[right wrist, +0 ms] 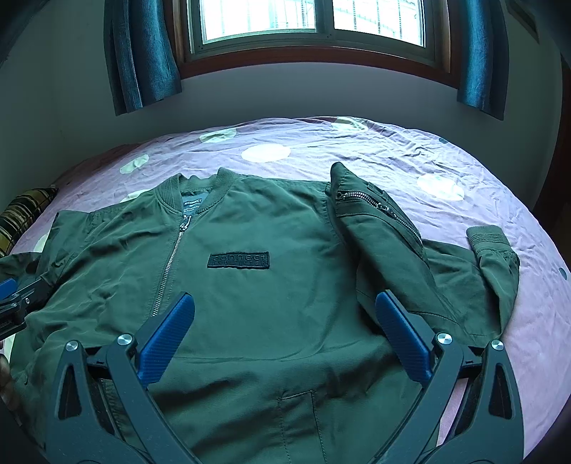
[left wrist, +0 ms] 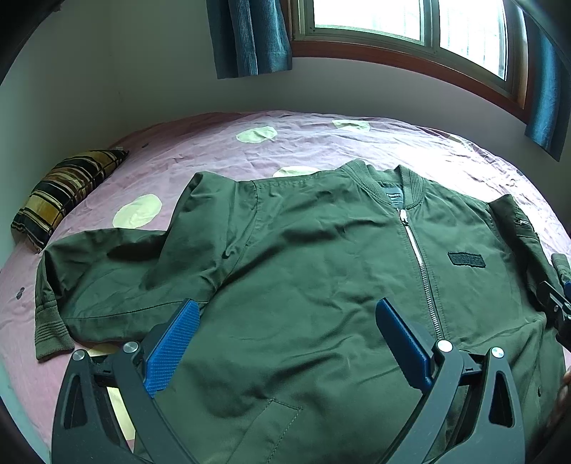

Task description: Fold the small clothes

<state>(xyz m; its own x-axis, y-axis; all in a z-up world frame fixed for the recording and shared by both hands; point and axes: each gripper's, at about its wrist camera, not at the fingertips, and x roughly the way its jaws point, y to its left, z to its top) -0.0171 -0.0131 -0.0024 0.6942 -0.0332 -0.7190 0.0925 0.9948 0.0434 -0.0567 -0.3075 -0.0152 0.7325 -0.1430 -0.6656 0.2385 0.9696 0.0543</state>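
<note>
A small olive green bomber jacket [left wrist: 314,257] [right wrist: 271,292] lies front up and zipped on the bed, collar toward the window. Its left sleeve [left wrist: 107,278] bends outward with the cuff [left wrist: 50,332] near the bed's edge. The other sleeve [right wrist: 446,257] has a zip pocket and folds back to a ribbed cuff [right wrist: 487,237]. My left gripper [left wrist: 287,314] hovers open over the jacket's left half, nothing between its blue pads. Over the right half, below the black chest patch [right wrist: 238,259], my right gripper [right wrist: 285,307] is open too. Each gripper shows at the other view's edge [left wrist: 558,296] [right wrist: 14,299].
The bed has a wrinkled pink sheet [left wrist: 321,142] [right wrist: 392,150] with pale dots. A striped pillow [left wrist: 60,196] [right wrist: 21,214] lies at the far left by the wall. A window [right wrist: 310,21] with teal curtains [left wrist: 249,35] is behind the bed.
</note>
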